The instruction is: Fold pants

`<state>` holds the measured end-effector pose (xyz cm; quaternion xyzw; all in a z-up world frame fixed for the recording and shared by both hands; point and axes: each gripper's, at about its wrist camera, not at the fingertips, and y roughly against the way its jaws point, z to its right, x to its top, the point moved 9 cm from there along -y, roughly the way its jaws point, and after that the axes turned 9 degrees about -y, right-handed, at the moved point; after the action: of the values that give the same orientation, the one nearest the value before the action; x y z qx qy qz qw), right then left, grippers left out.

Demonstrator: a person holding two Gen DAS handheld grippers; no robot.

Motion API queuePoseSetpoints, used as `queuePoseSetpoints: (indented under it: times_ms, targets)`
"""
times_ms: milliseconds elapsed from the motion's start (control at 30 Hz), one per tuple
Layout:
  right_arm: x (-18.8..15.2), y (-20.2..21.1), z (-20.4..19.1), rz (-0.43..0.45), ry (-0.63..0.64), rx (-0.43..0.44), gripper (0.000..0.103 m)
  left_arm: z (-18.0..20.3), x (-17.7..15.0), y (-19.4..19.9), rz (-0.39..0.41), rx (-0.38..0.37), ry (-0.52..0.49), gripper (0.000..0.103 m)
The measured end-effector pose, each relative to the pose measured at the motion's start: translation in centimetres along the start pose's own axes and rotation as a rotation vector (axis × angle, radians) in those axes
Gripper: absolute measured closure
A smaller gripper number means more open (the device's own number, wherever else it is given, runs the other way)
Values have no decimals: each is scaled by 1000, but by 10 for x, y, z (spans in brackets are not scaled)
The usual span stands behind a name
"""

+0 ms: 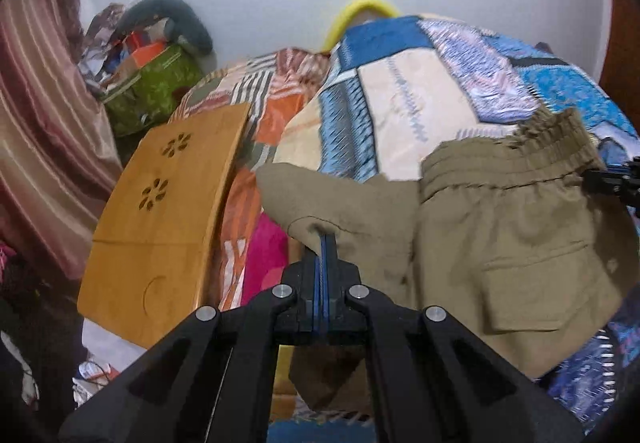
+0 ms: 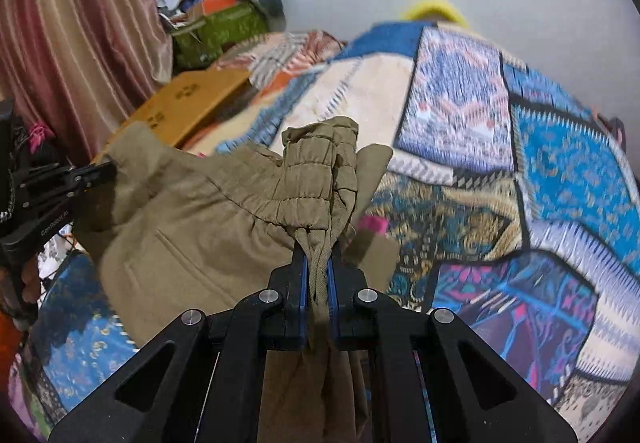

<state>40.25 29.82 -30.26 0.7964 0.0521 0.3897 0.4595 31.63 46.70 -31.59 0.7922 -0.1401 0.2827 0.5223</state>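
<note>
Olive-khaki pants with a gathered elastic waistband and a flap pocket hang lifted above the patchwork bedspread. My left gripper is shut on a fabric edge at the pants' left side. My right gripper is shut on the bunched waistband, with cloth hanging down between its fingers. The right gripper shows at the far right of the left wrist view; the left gripper shows at the left of the right wrist view. The pants stretch between them.
A wooden lap tray lies left of the bed on orange and pink bedding. A green bag with clutter stands by the white wall. A striped pink curtain hangs at the left. A yellow hoop shows behind the bed.
</note>
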Motion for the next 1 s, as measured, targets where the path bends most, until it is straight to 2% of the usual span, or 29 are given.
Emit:
queuePoseSetpoints:
  times_ms: [167, 300, 433, 467, 533, 600, 667, 833, 1000]
  targets:
    - [-8, -19, 8, -50, 11, -55, 94, -13, -16, -25, -73, -12, 51, 103]
    - [-17, -28, 8, -74, 57, -107, 90, -11, -32, -43, -139, -10, 39, 102]
    - [-20, -22, 11, -97, 66, -138, 77, -8, -39, -42, -156, -14, 34, 101]
    - [-21, -18, 12, -104, 65, -143, 69, -8, -41, -39, -159, -23, 42, 99]
    - [-20, -10, 11, -98, 56, -135, 61, -9, -42, -31, -162, -43, 60, 95]
    - [-21, 6, 8, -80, 46, -124, 60, -10, -43, -17, -154, -47, 74, 82]
    - [-20, 29, 1, -47, 44, -111, 60, -10, -42, 4, -127, -63, 91, 75]
    - [-14, 97, -22, 60, 41, -48, 60, -4, -33, 74, -37, -104, 119, 75]
    - [-8, 178, -49, 198, 36, 19, 60, 11, -13, 174, 115, -146, 115, 75]
